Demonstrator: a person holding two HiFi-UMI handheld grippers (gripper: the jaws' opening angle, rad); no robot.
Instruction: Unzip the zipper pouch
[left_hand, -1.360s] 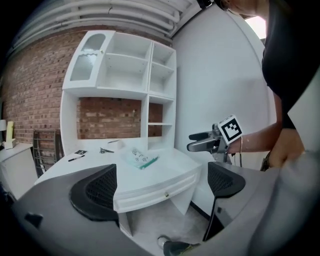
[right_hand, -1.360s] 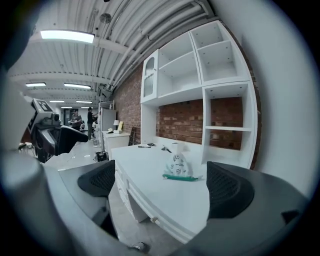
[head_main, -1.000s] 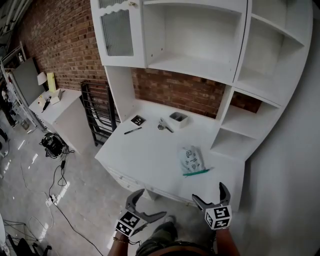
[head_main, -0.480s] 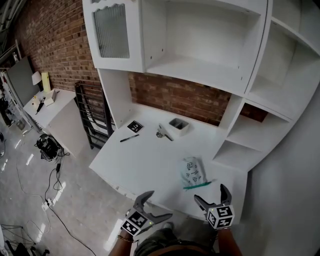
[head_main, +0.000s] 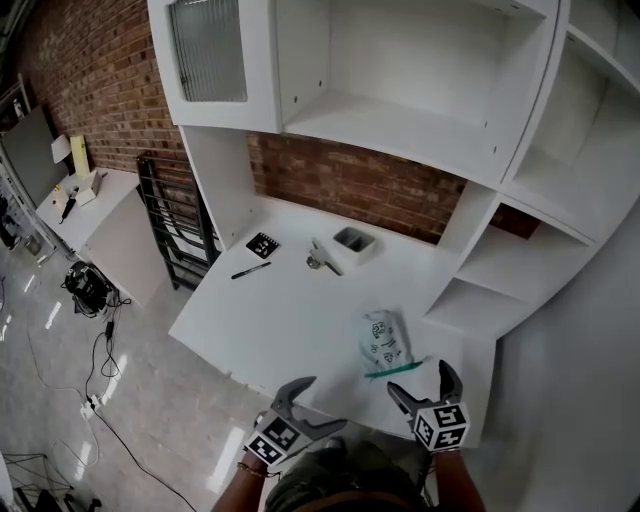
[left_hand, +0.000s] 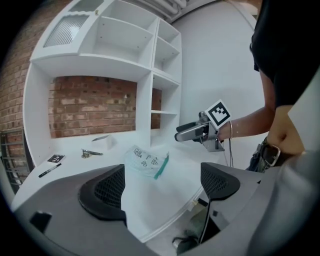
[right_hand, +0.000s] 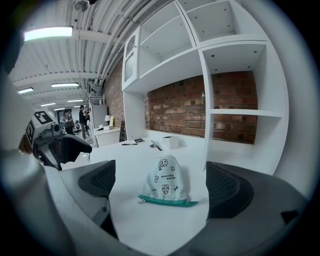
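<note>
Just ahead of the spread, empty jaws of the right gripper: zipper pouch, flat on the white desk. Left gripper low, angled inward, jaws wide, closing on nothing.

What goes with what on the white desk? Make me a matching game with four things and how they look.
Things:
1 zipper pouch
2 pen
3 marker card
4 small box

Looks:
A thin and black
B white, open on top
C green zipper edge
D black-and-white squares

Pairs: 1-C, 2-A, 3-D, 4-B
</note>
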